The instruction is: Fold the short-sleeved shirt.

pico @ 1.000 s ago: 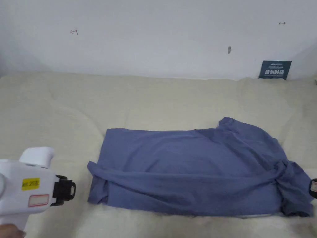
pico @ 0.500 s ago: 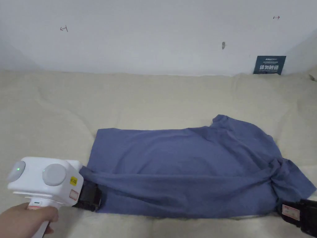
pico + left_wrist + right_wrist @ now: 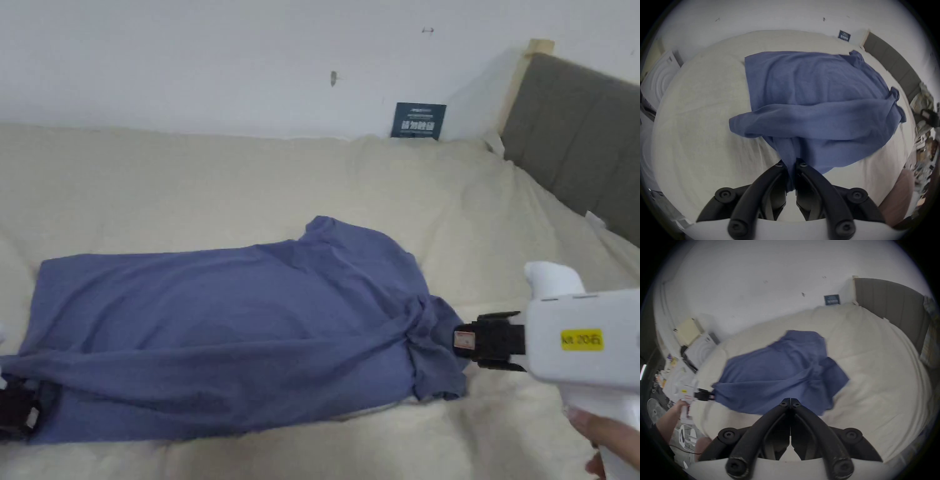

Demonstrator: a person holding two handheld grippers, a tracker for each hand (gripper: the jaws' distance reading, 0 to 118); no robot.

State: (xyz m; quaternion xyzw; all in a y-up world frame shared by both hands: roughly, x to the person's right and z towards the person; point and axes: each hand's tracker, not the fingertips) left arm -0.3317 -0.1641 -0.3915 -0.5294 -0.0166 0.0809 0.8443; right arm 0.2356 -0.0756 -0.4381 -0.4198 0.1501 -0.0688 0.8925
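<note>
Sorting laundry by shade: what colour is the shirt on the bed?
The shirt is plain blue, no pattern, clearest in the head view.

Head view looks down across the bed (image 3: 262,175) toward the wall. Left gripper view sits close behind its jaws, facing the shirt (image 3: 810,97). Right gripper view looks from just behind its jaws. All three share shirt, bed and wall placard (image 3: 831,299).

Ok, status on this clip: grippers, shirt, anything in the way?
Left hand-held gripper shut on shirt hem corner. Right hand-held gripper shut, empty, at the sleeve end. Shirt lengthwise on the bed, partly folded. Nothing in the way.
</note>
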